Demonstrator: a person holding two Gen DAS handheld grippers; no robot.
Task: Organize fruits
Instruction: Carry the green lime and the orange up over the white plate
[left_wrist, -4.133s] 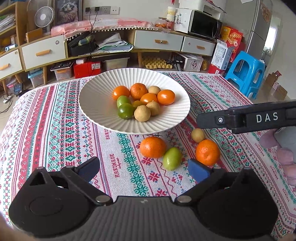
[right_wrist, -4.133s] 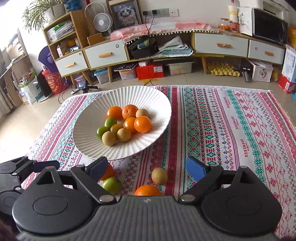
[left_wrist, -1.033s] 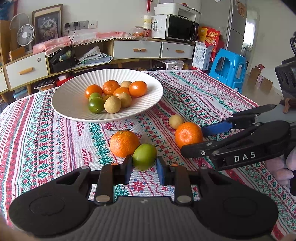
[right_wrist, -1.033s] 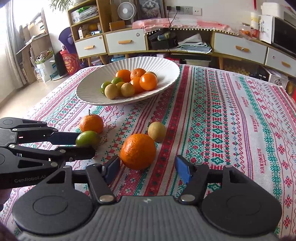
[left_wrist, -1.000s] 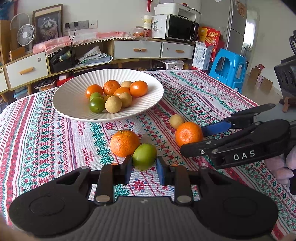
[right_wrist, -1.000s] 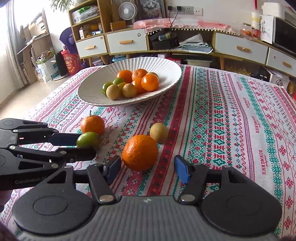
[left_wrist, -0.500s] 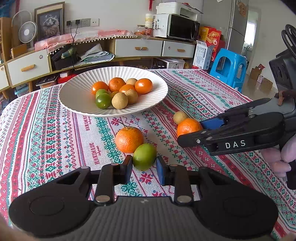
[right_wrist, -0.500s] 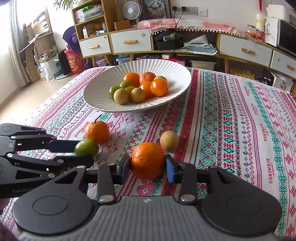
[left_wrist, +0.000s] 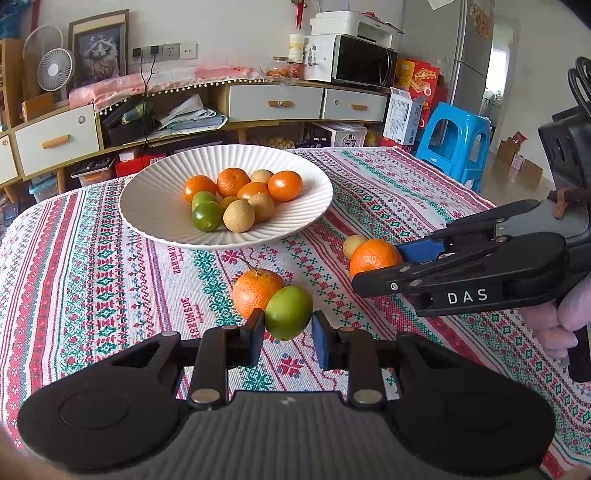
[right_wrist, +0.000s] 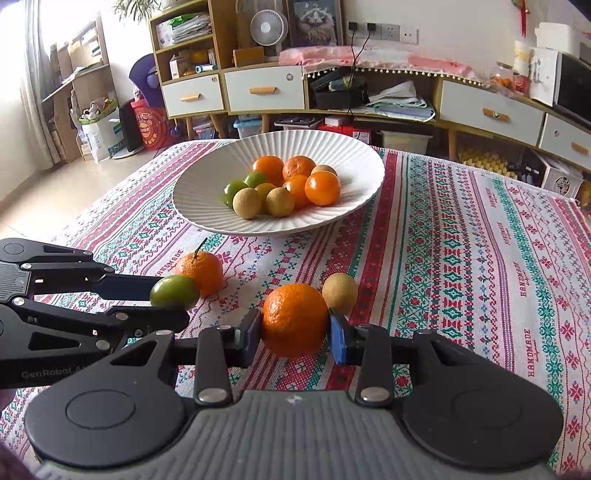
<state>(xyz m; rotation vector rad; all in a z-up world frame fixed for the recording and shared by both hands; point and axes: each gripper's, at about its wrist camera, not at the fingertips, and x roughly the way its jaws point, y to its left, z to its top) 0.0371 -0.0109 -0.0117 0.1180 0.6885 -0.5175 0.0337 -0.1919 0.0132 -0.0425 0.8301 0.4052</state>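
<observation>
My left gripper (left_wrist: 288, 335) is shut on a green lime (left_wrist: 289, 312) and holds it just above the cloth. It also shows in the right wrist view (right_wrist: 174, 292). My right gripper (right_wrist: 294, 335) is shut on an orange (right_wrist: 295, 319), also seen in the left wrist view (left_wrist: 373, 256). A stemmed orange (left_wrist: 255, 291) and a small tan fruit (right_wrist: 340, 288) lie on the cloth. The white ribbed plate (left_wrist: 155, 192) beyond holds several oranges, limes and tan fruits.
The table wears a striped patterned cloth (left_wrist: 92, 288). A blue stool (left_wrist: 454, 144) stands past the right edge. Low cabinets with drawers (right_wrist: 266, 88) line the far wall.
Both grippers have risen slightly with their fruits. The right gripper closed on the orange between one second and half a second ago; the left held the lime throughout.
</observation>
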